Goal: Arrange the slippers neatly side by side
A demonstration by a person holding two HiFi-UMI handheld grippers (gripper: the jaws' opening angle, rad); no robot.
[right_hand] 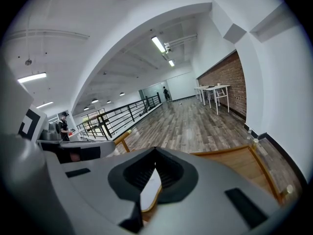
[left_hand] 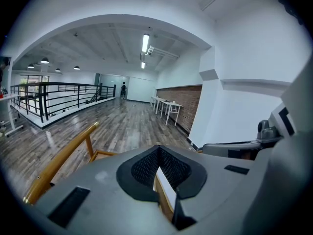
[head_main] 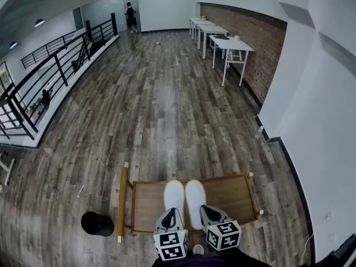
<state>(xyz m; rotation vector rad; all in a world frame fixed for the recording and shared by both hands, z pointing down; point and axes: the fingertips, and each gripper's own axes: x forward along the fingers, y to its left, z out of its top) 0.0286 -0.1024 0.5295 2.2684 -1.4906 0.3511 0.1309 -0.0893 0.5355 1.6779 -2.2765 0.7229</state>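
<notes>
- On the wooden desk (head_main: 231,192), a pair of white slippers lies flat near the middle of the top, toes pointing to the desk's far edge.
- The first slipper (head_main: 174,196) is on the side of the desk's yellow handle rail (head_main: 122,200). The second slipper (head_main: 195,197) lies just beside it, parallel, with the heels about level.
- At the desk's near edge, the left claw (head_main: 171,212) hangs over the first slipper's heel. In the left gripper view the claw (left_hand: 158,153) has its jaws drawn together to a thin slit, through which a strip of white slipper and wood shows.
- The right claw (head_main: 204,209) hangs over the second slipper's heel, also at the desk's near edge. In the right gripper view this claw (right_hand: 155,153) is likewise closed to a slit, with white showing through it. Whether either claw pinches the fabric cannot be told.
- A black round object (head_main: 97,223) sits on the plank floor beyond the desk's handle end.
- Far beyond the desk, white tables (head_main: 231,46) stand along a brick wall.
</notes>
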